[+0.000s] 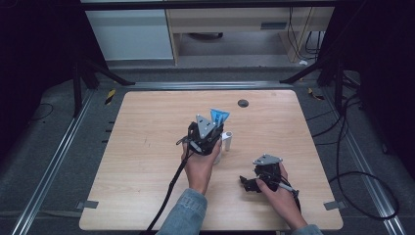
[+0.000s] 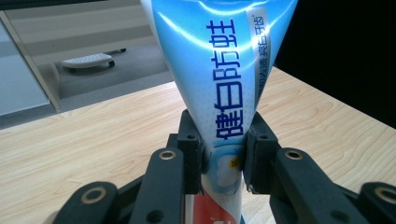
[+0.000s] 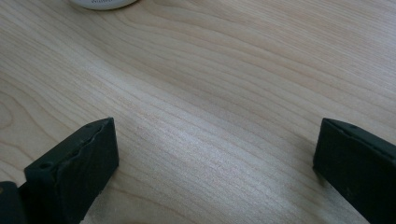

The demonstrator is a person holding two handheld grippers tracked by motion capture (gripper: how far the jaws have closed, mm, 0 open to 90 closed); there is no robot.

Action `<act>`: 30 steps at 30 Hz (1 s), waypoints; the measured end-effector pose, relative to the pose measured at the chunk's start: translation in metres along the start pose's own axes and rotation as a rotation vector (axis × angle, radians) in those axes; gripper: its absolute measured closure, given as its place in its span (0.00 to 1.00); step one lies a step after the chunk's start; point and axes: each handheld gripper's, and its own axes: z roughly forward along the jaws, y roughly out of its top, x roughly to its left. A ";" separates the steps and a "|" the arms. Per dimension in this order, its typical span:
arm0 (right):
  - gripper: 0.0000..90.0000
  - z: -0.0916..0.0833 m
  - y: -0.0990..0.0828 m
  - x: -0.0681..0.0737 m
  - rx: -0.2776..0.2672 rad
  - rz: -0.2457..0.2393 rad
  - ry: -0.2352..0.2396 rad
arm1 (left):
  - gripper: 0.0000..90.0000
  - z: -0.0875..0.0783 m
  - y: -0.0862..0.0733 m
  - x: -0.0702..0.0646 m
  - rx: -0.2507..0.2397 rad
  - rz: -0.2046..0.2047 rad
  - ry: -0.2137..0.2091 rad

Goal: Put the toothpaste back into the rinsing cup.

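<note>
A blue toothpaste tube with dark blue print stands crimped end up, and my left gripper is shut on its lower part. In the high view the tube sticks up past the left gripper over the middle of the table. A white upright cylinder, perhaps a cap or small bottle, stands just right of that gripper. My right gripper rests low near the table's front right, held by a hand. In its own view the right gripper is open wide over bare wood, with nothing between the jaws.
The wooden table has a dark round grommet near its far edge. A white round base shows at the top edge of the right gripper view. Black cables trail off the table's front and over the floor at the right.
</note>
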 end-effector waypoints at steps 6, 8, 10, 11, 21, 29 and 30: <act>0.00 0.000 0.000 0.000 0.000 0.001 0.000 | 0.80 0.002 -0.002 -0.001 0.006 0.000 -0.002; 0.00 0.000 0.000 0.000 0.000 0.001 0.000 | 0.80 0.002 -0.002 -0.001 0.007 0.001 -0.003; 0.00 0.000 0.000 0.000 0.001 0.002 0.000 | 0.80 0.002 -0.003 -0.001 0.007 0.003 -0.001; 0.00 0.000 0.000 0.000 0.001 0.002 0.000 | 0.80 0.001 -0.003 0.000 0.006 0.000 -0.001; 0.00 0.000 0.000 0.000 0.000 0.002 0.001 | 0.80 0.003 -0.007 0.003 0.017 -0.012 0.001; 0.00 0.000 0.000 0.000 0.000 0.002 0.001 | 0.80 0.003 -0.007 0.004 0.022 -0.017 0.002; 0.00 0.000 0.000 0.000 0.001 0.004 0.001 | 0.80 0.003 -0.007 0.004 0.026 -0.015 0.003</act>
